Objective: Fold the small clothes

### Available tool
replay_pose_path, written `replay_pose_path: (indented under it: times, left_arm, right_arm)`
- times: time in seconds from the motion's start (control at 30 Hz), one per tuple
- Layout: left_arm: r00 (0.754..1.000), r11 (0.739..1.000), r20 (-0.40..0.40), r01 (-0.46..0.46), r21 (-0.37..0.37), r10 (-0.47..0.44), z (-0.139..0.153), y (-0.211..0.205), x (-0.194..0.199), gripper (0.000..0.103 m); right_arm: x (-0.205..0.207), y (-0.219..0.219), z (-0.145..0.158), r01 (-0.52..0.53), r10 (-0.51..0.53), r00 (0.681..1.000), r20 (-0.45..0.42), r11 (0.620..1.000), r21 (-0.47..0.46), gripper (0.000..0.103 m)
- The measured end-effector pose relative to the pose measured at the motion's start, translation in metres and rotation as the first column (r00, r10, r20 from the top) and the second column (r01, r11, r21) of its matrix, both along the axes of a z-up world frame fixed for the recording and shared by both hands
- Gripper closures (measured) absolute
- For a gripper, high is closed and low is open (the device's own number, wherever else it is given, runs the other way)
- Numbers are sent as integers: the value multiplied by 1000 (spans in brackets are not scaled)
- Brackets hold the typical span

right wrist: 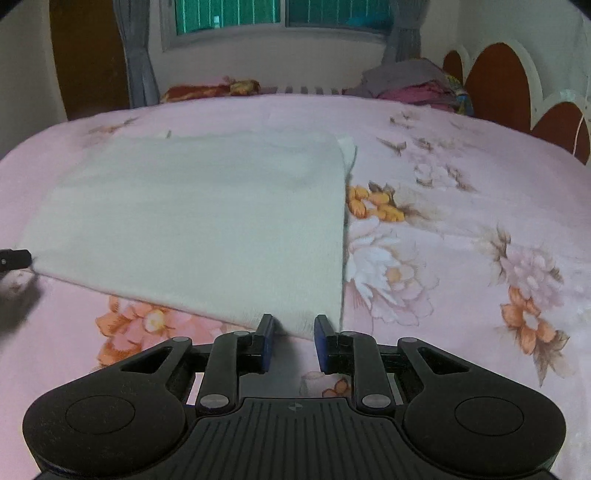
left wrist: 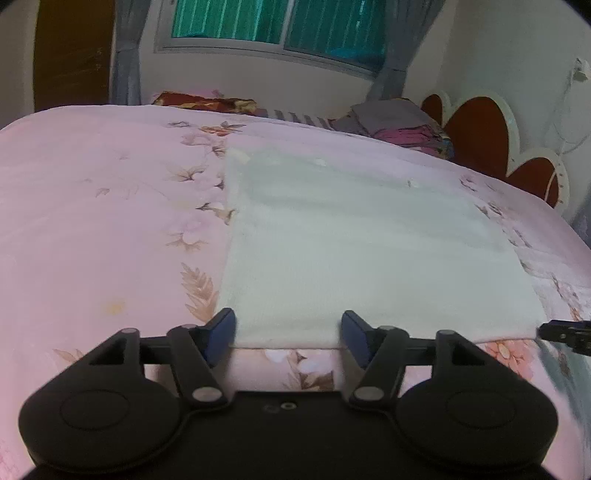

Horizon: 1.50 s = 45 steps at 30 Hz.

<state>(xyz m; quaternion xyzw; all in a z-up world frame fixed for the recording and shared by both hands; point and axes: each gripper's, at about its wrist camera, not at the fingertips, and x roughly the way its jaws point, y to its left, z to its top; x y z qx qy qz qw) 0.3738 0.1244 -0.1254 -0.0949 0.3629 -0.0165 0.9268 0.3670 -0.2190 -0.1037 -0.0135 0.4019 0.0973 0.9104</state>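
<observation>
The pale cloth (left wrist: 369, 240) lies flat on the bed (left wrist: 92, 221), spread over the pink floral cover as a rough rectangle. Its near hem runs crosswise in front of both claws, and its long axis appears to run side to side (fisheye distortion makes this uncertain).

Left claw (left wrist: 288, 334): the jaws stand spread wide at the near hem, close to the cloth's left corner. The hem passes between the two pads, but neither pad presses on it. Nothing is pinched.

Right claw (right wrist: 293, 341): the jaws are narrowed but still parted, with a clear gap between the pads. The cloth's near right corner lies just ahead of the fingertips, slightly above the gap as seen in the right wrist view. Contact between the corner and the pads cannot be confirmed, and no fabric is gripped.

Each claw therefore faces its own corner of the same hem, with the cloth body extending away toward the window (right wrist: 280, 14). The likely next step is to close on both corners and carry the hem forward over the cloth.
</observation>
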Motion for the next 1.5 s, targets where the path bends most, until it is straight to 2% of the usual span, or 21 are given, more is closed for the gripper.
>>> replay_pose_path:
  times: [0.07, 0.13, 0.2, 0.37, 0.83, 0.87, 0.97, 1.03, 1.17, 1.27, 1.37, 1.43, 1.47, 1.5]
  left_arm:
    - [1000, 1000, -15, -4, 3, 4, -2, -2, 4, 38]
    - [1000, 999, -29, 8, 33, -7, -2, -7, 6, 35]
    - [999, 998, -33, 20, 64, -18, -2, -12, 6, 34]
    - [999, 998, -35, 11, 57, -9, -3, -12, 5, 34]
    - [997, 993, -63, 40, 109, -33, -3, -17, 3, 30]
    - [997, 993, -67, 41, 112, -34, -3, -17, 2, 29]
    - [995, 993, -101, 19, 114, -8, -6, -17, -2, 17]
    - [995, 991, -96, 7, 131, 6, -6, -17, -8, 17]
    - [995, 993, -97, -19, 120, 31, -4, -16, -24, 17]
    - [994, 994, -101, -37, 105, 47, -2, -14, -34, 17]
    - [992, 996, -93, -80, 35, 83, 3, -10, -42, 21]
    - [990, 987, -77, -126, -103, 118, 5, -1, -50, 25]
    - [987, 969, -73, -154, -191, 143, 4, 5, -55, 26]
    - [982, 937, -66, -189, -295, 177, 2, 12, -60, 27]
  right_arm:
    - [-3, -3, 1, 7, -7, 1000, 22, 1000, 21, 81]
    - [3, -5, -9, 16, -15, 1000, -28, 1000, 17, 81]
    - [3, -5, -9, 14, -14, 1000, -19, 1000, 17, 81]
    - [1, -7, -8, 5, -4, 1000, -21, 1000, 24, 81]
    - [-1, -11, -8, -1, 2, 1000, -23, 999, 46, 81]
    - [-1, -12, -8, -2, 3, 1000, -24, 999, 49, 81]
    - [-1, -12, -7, -8, 10, 1000, -28, 999, 52, 81]
    - [-1, -14, -7, -14, 16, 999, -29, 998, 59, 81]
    - [-6, -28, -4, 24, -17, 999, -48, 990, 141, 80]
    - [-26, -40, 1, 66, -63, 998, -20, 980, 185, 76]
    - [-46, -43, 8, 48, -51, 999, 7, 973, 225, 76]
    - [-55, -41, 13, 34, -41, 999, 22, 972, 234, 76]
    - [-58, -39, 16, 28, -35, 999, 27, 969, 244, 76]
    - [-60, -38, 18, 22, -32, 999, 32, 967, 253, 76]
